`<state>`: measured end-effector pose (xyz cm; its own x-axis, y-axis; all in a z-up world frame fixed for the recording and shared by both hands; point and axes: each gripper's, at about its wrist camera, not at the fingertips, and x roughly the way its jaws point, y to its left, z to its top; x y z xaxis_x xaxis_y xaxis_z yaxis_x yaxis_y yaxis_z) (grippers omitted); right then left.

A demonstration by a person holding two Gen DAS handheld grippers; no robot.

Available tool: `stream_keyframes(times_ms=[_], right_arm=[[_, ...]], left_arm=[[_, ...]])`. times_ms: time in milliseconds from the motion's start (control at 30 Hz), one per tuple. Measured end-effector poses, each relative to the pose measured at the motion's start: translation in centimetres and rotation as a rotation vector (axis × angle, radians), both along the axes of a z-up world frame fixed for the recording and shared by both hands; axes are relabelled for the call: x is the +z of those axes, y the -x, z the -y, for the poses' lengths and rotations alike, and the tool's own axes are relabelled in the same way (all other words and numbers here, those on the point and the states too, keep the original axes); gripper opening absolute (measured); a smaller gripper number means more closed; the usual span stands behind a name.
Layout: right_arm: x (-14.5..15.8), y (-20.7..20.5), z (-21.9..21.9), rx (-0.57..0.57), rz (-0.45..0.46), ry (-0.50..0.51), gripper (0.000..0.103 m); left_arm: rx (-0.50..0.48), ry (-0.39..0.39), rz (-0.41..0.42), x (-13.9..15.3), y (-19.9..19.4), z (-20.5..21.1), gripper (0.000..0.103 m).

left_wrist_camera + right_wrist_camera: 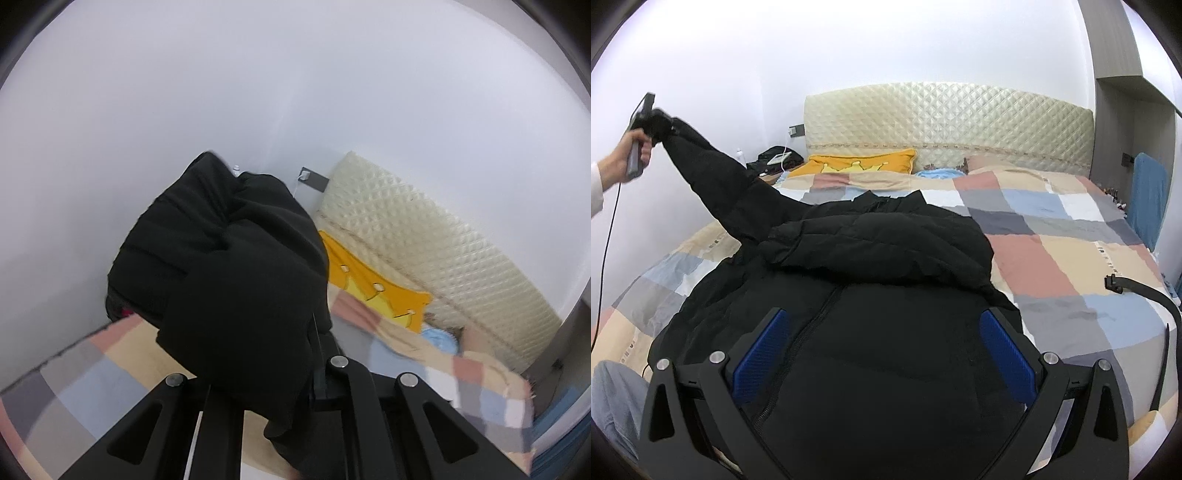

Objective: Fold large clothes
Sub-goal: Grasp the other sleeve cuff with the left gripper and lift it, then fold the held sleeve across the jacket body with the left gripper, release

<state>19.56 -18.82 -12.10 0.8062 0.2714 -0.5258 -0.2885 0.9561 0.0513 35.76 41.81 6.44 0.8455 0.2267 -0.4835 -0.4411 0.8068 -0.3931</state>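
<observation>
A large black puffer jacket (pixel 871 280) lies zipper-up on the bed, its right sleeve folded across the chest. My left gripper (pixel 652 118) is shut on the cuff of the left sleeve (pixel 713 173) and holds it raised up and out to the left. In the left wrist view the bunched black sleeve (pixel 229 273) fills the middle and hides the fingertips of the left gripper (pixel 269 373). My right gripper (pixel 884 347) is open and empty, hovering over the jacket's lower body, blue pads (pixel 1006 354) wide apart.
The bed has a checked quilt (pixel 1052 258), a yellow pillow (pixel 864 164) and a cream quilted headboard (pixel 945 122). A black belt (pixel 1145 291) lies at the right edge. A nightstand with dark items (pixel 775 158) stands at the left. The white wall is close on the left.
</observation>
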Motion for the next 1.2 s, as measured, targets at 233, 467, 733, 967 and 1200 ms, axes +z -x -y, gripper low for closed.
stream_keyframes(times_ms=[233, 467, 733, 967, 1200], right_arm=[[0.6, 1.1, 0.8, 0.003, 0.061, 0.005, 0.103], [2.2, -0.3, 3.1, -0.012, 0.076, -0.038, 0.103], [2.4, -1.0, 6.3, -0.062, 0.101, -0.044, 0.103], [0.1, -1.9, 8.8, -0.15, 0.037, -0.034, 0.103], [-0.3, -2.3, 10.4, -0.217, 0.027, -0.09, 0.103]], left_arm=[[-0.088, -0.032, 0.009, 3.5, -0.3, 6.8, 0.01], [-0.207, -0.031, 0.067, 5.8, -0.3, 13.7, 0.01], [-0.372, -0.166, 0.041, 5.3, -3.1, 24.5, 0.01], [-0.542, -0.239, -0.004, 2.5, -7.5, 35.2, 0.01], [-0.691, -0.271, -0.075, -3.2, -11.2, 45.7, 0.011]])
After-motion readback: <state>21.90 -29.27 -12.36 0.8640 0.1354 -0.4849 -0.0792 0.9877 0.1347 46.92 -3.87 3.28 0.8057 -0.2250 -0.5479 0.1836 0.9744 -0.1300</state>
